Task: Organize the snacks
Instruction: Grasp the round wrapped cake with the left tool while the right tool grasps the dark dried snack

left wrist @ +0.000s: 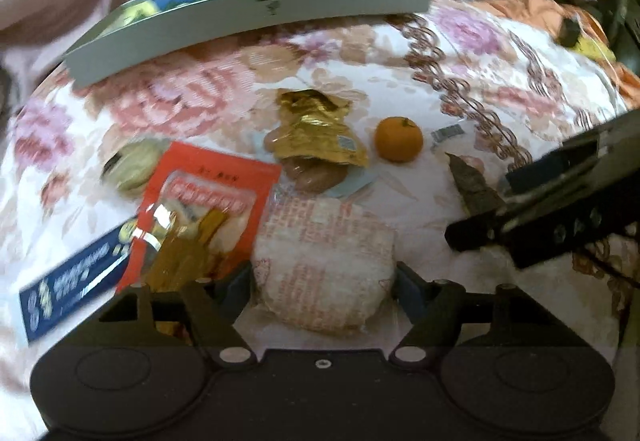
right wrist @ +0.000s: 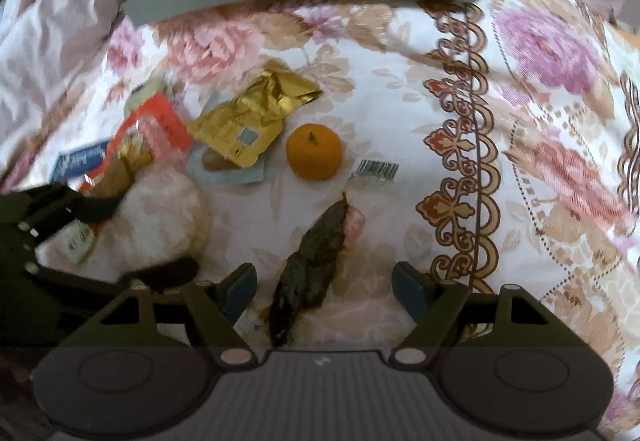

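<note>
A round pastry in white wrap with red print (left wrist: 324, 261) lies between the fingers of my left gripper (left wrist: 324, 285), which is open with its pads close to the pastry's sides. In the right wrist view my right gripper (right wrist: 324, 289) is open around a dark, twisted snack strip (right wrist: 312, 265) lying on the floral bedspread. Beyond them lie a mandarin (right wrist: 315, 157), a crumpled gold packet (right wrist: 248, 121), a red packet (left wrist: 204, 197) and a blue packet (left wrist: 72, 281). A grey tray (left wrist: 256, 17) holding yellow-wrapped snacks stands at the back.
A greenish round item (left wrist: 136, 165) sits left of the red packet. A barcode label (right wrist: 376, 171) lies right of the mandarin. Pink cloth is bunched behind the tray. Orange fabric and dark objects (left wrist: 568, 29) lie at the far right.
</note>
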`<state>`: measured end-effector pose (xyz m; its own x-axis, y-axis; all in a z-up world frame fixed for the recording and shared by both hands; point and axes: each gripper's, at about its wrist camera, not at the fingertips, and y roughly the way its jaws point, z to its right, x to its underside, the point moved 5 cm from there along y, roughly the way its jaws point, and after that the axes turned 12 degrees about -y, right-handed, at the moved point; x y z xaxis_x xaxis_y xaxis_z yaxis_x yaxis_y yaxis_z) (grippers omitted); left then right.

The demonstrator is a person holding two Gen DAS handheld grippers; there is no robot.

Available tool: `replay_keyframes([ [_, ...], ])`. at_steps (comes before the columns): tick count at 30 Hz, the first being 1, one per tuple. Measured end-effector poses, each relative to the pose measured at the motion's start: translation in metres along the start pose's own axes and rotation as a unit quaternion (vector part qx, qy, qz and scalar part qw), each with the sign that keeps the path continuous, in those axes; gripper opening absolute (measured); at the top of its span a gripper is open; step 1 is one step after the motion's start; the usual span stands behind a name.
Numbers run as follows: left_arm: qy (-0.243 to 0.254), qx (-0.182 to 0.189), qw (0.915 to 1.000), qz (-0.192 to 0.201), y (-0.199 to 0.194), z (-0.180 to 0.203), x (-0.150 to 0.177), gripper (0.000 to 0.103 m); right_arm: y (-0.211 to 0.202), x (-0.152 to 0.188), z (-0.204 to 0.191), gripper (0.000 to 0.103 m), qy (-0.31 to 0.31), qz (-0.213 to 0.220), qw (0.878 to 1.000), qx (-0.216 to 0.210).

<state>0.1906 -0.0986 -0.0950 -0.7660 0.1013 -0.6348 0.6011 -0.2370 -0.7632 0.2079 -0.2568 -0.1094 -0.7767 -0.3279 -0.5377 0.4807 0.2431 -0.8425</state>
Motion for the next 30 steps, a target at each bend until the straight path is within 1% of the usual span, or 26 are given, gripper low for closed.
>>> replay_keyframes([
  [2, -0.026, 0.0, 0.9996, 0.006, -0.005, -0.004, 0.003, 0.074, 0.001, 0.0, -0.006, 0.077, -0.018, -0.004, 1.0, 0.019],
  [5, -0.046, -0.004, 0.9988, 0.014, -0.008, -0.008, 0.006, 0.074, 0.0, 0.001, -0.009, 0.069, -0.027, -0.002, 0.999, 0.036],
  [6, -0.051, -0.006, 0.9986, 0.016, -0.008, -0.008, 0.006, 0.074, -0.001, 0.002, -0.009, 0.064, -0.027, 0.0, 0.999, 0.038],
  [7, -0.053, -0.008, 0.9984, 0.018, -0.009, -0.007, 0.006, 0.074, -0.001, 0.002, -0.009, 0.056, -0.028, 0.001, 0.999, 0.038],
  [8, -0.054, -0.01, 0.9983, 0.019, -0.009, -0.007, 0.007, 0.074, -0.003, 0.002, -0.009, 0.051, -0.028, 0.004, 0.999, 0.037],
  [9, -0.056, -0.012, 0.9982, 0.021, -0.01, -0.006, 0.008, 0.074, -0.004, 0.003, -0.01, 0.039, -0.027, 0.009, 0.999, 0.03],
  [10, -0.057, -0.013, 0.9981, 0.022, -0.01, -0.005, 0.008, 0.074, -0.004, 0.003, -0.01, 0.035, -0.024, 0.014, 0.999, 0.019],
  [11, -0.059, -0.012, 0.9979, 0.023, -0.011, -0.005, 0.009, 0.074, -0.005, 0.003, -0.01, 0.034, -0.021, 0.018, 1.0, 0.012],
  [12, -0.062, -0.012, 0.9977, 0.025, -0.012, -0.004, 0.009, 0.074, -0.005, 0.003, -0.009, 0.02, -0.017, 0.02, 1.0, 0.003],
  [14, -0.069, -0.01, 0.9972, 0.027, -0.013, -0.004, 0.009, 0.074, -0.005, 0.002, -0.008, 0.018, 0.0, 0.028, 0.999, -0.023],
  [16, -0.075, -0.008, 0.9967, 0.031, -0.016, -0.004, 0.01, 0.074, -0.006, 0.002, -0.006, 0.018, 0.01, 0.032, 0.999, -0.029],
  [20, -0.084, -0.007, 0.9954, 0.045, -0.023, -0.004, 0.008, 0.074, -0.011, 0.001, -0.004, 0.015, 0.021, 0.054, 0.998, -0.038],
  [21, -0.085, -0.006, 0.9951, 0.05, -0.025, -0.003, 0.007, 0.074, -0.013, 0.0, -0.004, 0.012, 0.021, 0.062, 0.997, -0.041],
  [24, -0.082, -0.005, 0.9945, 0.064, -0.032, 0.001, 0.004, 0.074, -0.02, -0.001, -0.002, 0.011, 0.026, 0.082, 0.995, -0.044],
  [27, -0.081, -0.006, 0.9937, 0.077, -0.037, 0.006, 0.0, 0.074, -0.023, -0.002, 0.001, 0.01, 0.034, 0.094, 0.994, -0.047],
  [30, -0.084, -0.007, 0.9923, 0.09, -0.043, 0.01, -0.004, 0.074, -0.034, -0.003, 0.004, 0.01, 0.045, 0.126, 0.99, -0.053],
])
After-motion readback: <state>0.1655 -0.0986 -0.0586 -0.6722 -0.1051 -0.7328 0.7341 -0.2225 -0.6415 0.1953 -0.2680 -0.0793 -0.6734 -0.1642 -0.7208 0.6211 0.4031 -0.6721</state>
